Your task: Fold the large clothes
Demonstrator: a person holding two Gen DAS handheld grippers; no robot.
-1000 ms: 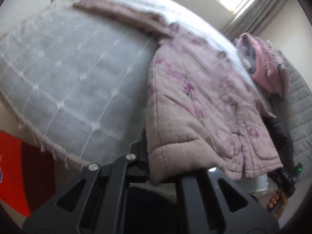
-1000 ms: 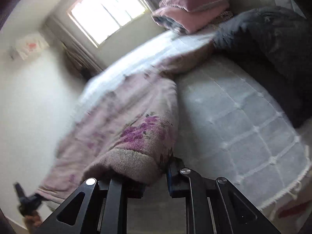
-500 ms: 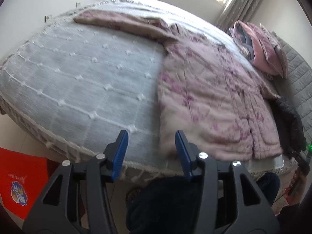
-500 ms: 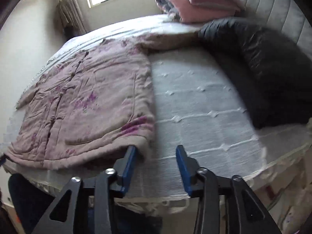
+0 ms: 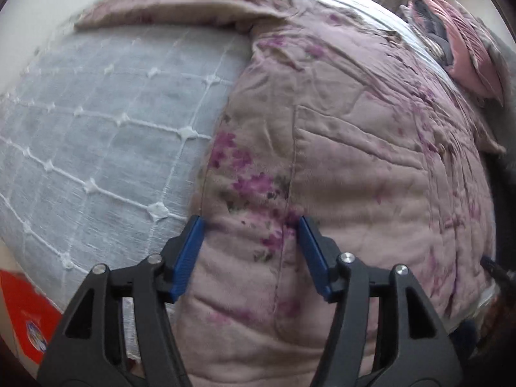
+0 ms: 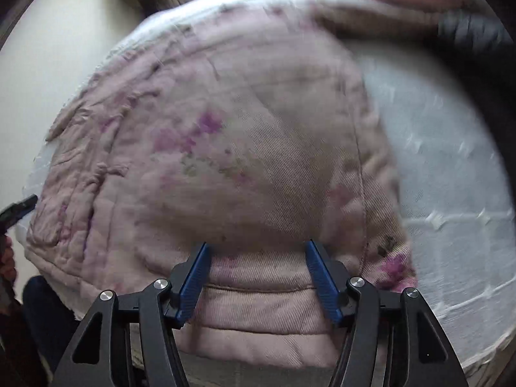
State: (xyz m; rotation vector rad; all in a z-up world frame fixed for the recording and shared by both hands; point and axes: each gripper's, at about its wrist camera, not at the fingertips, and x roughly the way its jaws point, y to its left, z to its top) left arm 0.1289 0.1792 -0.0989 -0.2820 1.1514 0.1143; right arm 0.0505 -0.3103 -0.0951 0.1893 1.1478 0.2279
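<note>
Dusty pink quilted jacket [image 5: 354,148] with purple flower clusters and little dark-green leaves, same faded print in the right wrist view [image 6: 225,148]. Pale grey-white bedspread [image 5: 106,135] crossed by a white stitched grid with tufts at the crossings. Blue pads [image 5: 188,254] on black gripper frames, both sides [image 6: 322,277]. Pink pillow [image 5: 467,51] with a dark grey bit showing. Bright red-orange something [image 5: 22,309] at the lower left, carrying a small round printed logo.

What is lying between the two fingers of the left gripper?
In the left wrist view, the hem corner of the pink floral jacket fills the open gap of the left gripper, nothing else.
</note>
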